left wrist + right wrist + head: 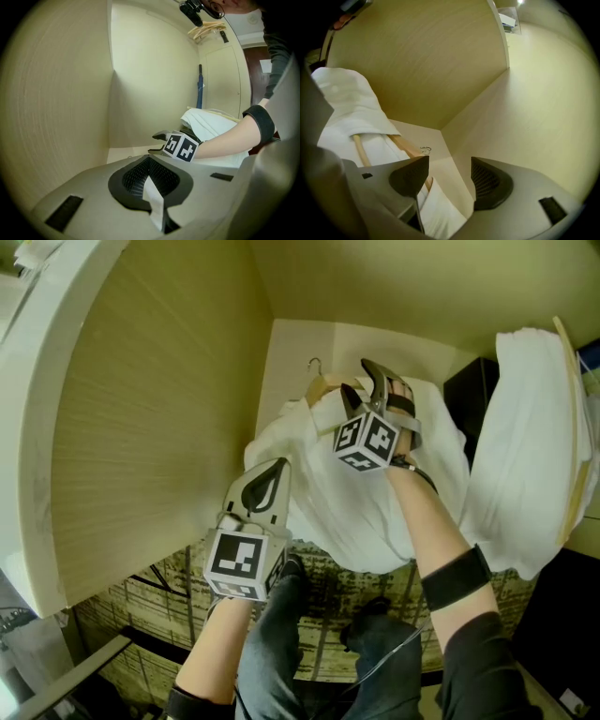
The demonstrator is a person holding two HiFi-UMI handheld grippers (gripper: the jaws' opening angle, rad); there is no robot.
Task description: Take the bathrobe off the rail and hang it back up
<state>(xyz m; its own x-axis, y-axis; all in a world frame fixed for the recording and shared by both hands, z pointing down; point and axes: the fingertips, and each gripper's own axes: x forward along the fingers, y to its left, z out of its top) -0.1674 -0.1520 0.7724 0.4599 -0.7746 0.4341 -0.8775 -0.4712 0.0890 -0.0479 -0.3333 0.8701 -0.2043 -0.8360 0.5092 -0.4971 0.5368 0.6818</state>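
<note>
Left tool (152, 187) clamps bathrobe (366, 502) cloth, seen only in its own view; right tool (450, 164) gapes by hanger (410, 151).

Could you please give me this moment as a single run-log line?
left gripper: shut on bathrobe | right gripper: open, by hanger | bathrobe: on hanger, low in wardrobe

- Pale beige wood-grain wardrobe panel (150, 409) is standing at the left, meeting a plain cream back wall (300, 343) in a corner.
- Slim blue upright rod, perhaps an umbrella (200, 89), is leaning in a far corner.
- Bare light wooden hangers (206, 30) are hanging high up.
- Tan carpet with dark lines (178, 592) is lying below.
- Black box (472, 390) is sitting beside a second bulky white cloth bundle (530, 446).
</note>
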